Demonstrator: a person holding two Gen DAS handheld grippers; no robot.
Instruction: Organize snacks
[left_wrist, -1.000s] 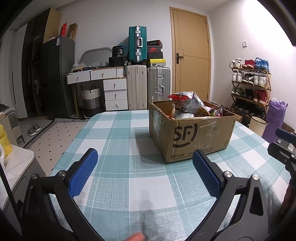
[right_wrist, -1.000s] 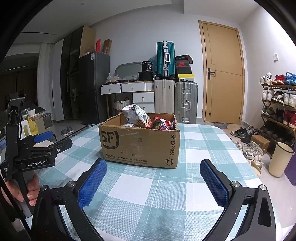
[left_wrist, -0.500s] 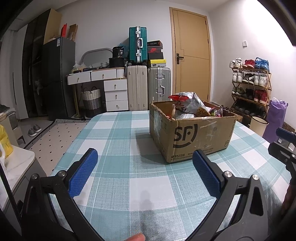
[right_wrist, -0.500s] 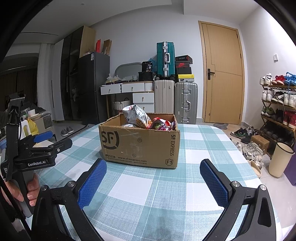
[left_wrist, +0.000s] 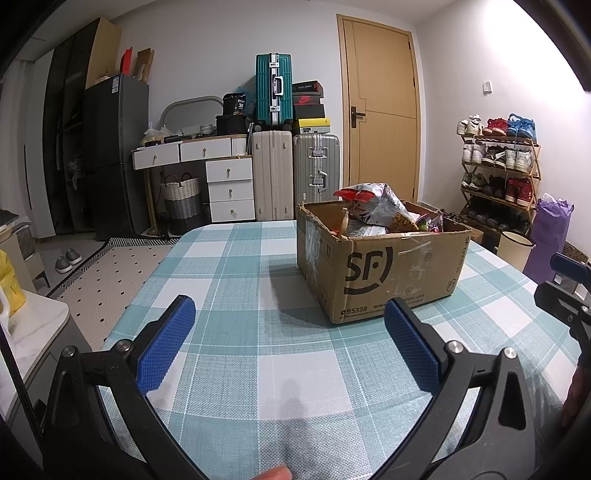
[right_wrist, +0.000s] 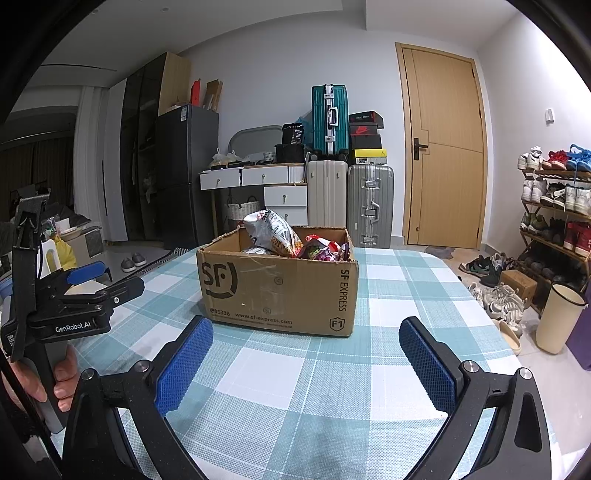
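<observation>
A table (left_wrist: 266, 373) covered with a teal-and-white checked cloth fills the lower part of both views. On it, toward the far side, an open cardboard box (right_wrist: 277, 291) printed with "SF" and "SF EXPRESS" is set, its flaps up. The snacks are held inside this box: a large silver-and-red crinkled bag (right_wrist: 271, 232) is seen standing above the rim, and smaller red and purple packets (right_wrist: 321, 249) are piled beside it, on its right in the right wrist view. No snack is seen lying on the cloth outside the box.

The left gripper (left_wrist: 288, 332) is held low over the near edge of the table, its blue-padded fingers (left_wrist: 164, 349) spread wide apart with nothing between them; the box is seen just beyond its right finger. The right gripper (right_wrist: 304, 354) is likewise held with its jaws spread wide and empty, the box centred ahead of it and well clear of the pads. At the left edge of the right wrist view, the left gripper's handle is gripped by a hand (right_wrist: 55, 380).
</observation>
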